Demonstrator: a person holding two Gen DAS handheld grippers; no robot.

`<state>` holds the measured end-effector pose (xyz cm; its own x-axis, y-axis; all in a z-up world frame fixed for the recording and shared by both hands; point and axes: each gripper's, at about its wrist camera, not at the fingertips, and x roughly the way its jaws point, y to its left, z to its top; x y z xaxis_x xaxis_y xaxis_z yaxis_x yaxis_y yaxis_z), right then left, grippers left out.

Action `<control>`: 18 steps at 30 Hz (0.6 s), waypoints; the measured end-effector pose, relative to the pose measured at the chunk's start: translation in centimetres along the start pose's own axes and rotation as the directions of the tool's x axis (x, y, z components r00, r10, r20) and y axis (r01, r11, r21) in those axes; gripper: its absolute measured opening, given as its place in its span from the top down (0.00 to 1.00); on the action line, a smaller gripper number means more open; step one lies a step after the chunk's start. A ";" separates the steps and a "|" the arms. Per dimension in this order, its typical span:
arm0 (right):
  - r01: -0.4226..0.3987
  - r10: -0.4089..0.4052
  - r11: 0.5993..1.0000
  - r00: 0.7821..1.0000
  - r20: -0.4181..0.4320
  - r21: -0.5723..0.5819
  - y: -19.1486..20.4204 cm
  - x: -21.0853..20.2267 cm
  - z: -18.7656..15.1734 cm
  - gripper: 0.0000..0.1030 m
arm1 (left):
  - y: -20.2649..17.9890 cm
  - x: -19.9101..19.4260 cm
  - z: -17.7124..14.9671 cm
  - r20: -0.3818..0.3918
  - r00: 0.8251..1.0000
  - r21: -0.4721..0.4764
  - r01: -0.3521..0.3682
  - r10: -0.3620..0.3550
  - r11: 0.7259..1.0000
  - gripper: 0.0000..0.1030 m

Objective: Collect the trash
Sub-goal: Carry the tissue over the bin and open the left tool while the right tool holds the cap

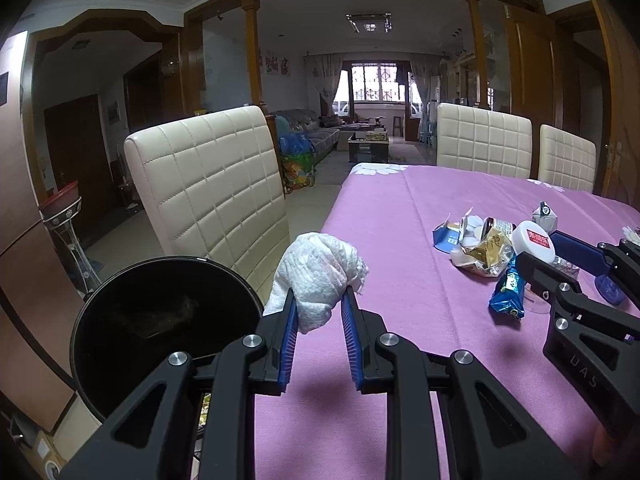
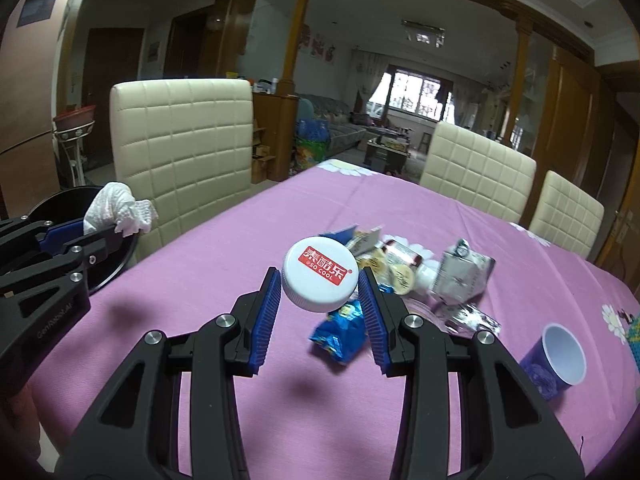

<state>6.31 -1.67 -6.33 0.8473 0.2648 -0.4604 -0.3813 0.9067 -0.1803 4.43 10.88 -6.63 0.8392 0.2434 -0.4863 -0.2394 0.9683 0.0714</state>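
Note:
My left gripper point(image 1: 320, 300) is shut on a crumpled white tissue point(image 1: 320, 276), held above the table's left edge, just right of a round black bin point(image 1: 160, 320). From the right wrist view the tissue point(image 2: 116, 208) hangs by the bin's rim point(image 2: 120, 264). My right gripper point(image 2: 318, 284) is shut on a white bottle cap with a red label point(image 2: 320, 274), lifted above a heap of wrappers point(image 2: 400, 264). A blue snack wrapper point(image 2: 340, 332) lies below the cap. In the left wrist view the cap point(image 1: 534, 240) shows at the right gripper's tip.
A pink tablecloth point(image 1: 400, 240) covers the table. A purple paper cup point(image 2: 558, 356) lies on its side at the right. Cream padded chairs point(image 1: 208, 184) point(image 2: 476, 168) stand at the left and far sides. A silver pouch point(image 2: 464, 272) sits in the heap.

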 end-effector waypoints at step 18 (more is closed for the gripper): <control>-0.071 0.070 0.997 0.997 -0.013 -0.034 3.1 1.3 0.8 0.59 | 2.4 0.3 -0.1 -0.008 0.998 -0.046 -0.055 0.054 0.997 0.79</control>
<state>6.54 1.72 -6.77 0.8134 0.3237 -0.4833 -0.4530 0.8738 -0.1771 4.09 13.30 -6.67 0.8209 0.2952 -0.4889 -0.3073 0.9499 0.0576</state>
